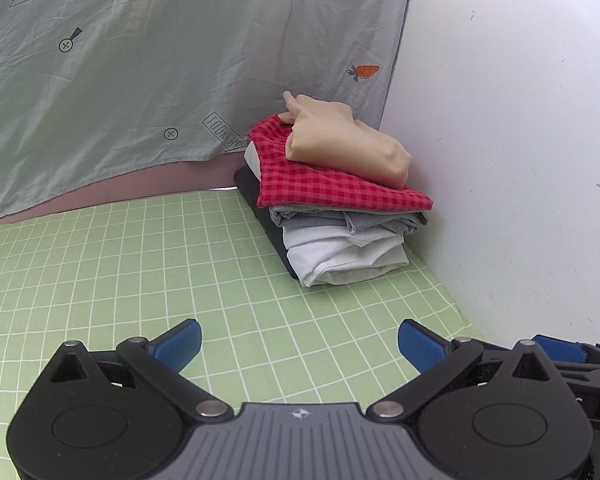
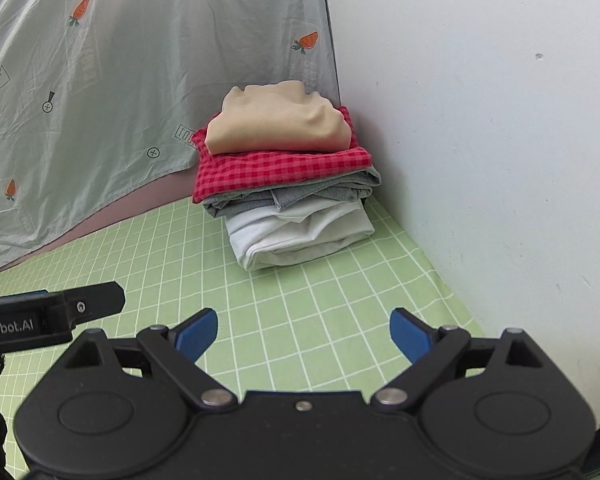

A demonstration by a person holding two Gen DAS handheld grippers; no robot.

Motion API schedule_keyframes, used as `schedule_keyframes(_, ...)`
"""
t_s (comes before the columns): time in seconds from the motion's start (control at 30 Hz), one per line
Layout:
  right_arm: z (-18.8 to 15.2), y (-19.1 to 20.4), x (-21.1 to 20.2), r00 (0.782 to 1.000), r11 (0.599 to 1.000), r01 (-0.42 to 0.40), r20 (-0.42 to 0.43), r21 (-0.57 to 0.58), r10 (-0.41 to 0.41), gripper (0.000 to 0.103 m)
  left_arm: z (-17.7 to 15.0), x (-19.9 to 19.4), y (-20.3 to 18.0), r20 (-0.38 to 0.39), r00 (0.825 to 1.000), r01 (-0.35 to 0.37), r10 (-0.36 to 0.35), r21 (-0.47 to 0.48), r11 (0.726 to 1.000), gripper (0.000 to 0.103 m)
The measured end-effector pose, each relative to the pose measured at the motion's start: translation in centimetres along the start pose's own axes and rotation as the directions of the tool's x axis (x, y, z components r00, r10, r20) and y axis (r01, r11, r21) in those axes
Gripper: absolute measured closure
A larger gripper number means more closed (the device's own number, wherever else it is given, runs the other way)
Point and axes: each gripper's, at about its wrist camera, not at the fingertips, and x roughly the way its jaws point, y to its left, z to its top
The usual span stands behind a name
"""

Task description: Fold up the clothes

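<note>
Folded clothes (image 2: 288,176), perhaps five, one stack; both grippers (image 1: 300,346) (image 2: 304,334) spread, empty.

Stack of folded clothes (image 2: 288,184) sits far on the bed sheet (image 2: 260,320), hanging cloth (image 2: 120,100) behind-left, wall (image 2: 480,140) right, touching neither gripper.

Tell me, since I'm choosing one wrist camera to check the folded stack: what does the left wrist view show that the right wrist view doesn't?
Only the left wrist view shows the dark garment along the pile's left side, and part of the right claw's blue pad at its lower right edge. Only the right wrist view shows the black body of the other tool at its left edge. Both show the beige top piece, the red checked layer, grey and white layers below, the green grid sheet, the carrot-print cloth, and an open, empty claw.
</note>
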Motion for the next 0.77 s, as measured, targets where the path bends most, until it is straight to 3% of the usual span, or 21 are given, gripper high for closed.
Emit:
schedule_keyframes(0.13, -0.5, -0.1, -0.5, 1.0, 1.0, 0.001, -0.005, 0.007, -0.001, 0.009, -0.2, -0.3, -0.3, 0.003, 0.999, -0.051, 0.051, 0.017, 0.999, 0.0)
schedule_keyframes(0.77, -0.9, 0.1, -1.1, 1.0, 1.0, 0.002, 0.008, -0.006, -0.002, 0.009, -0.6, -1.1, -0.5, 0.018, 0.999, -0.039, 0.038, 0.041, 0.998, 0.0)
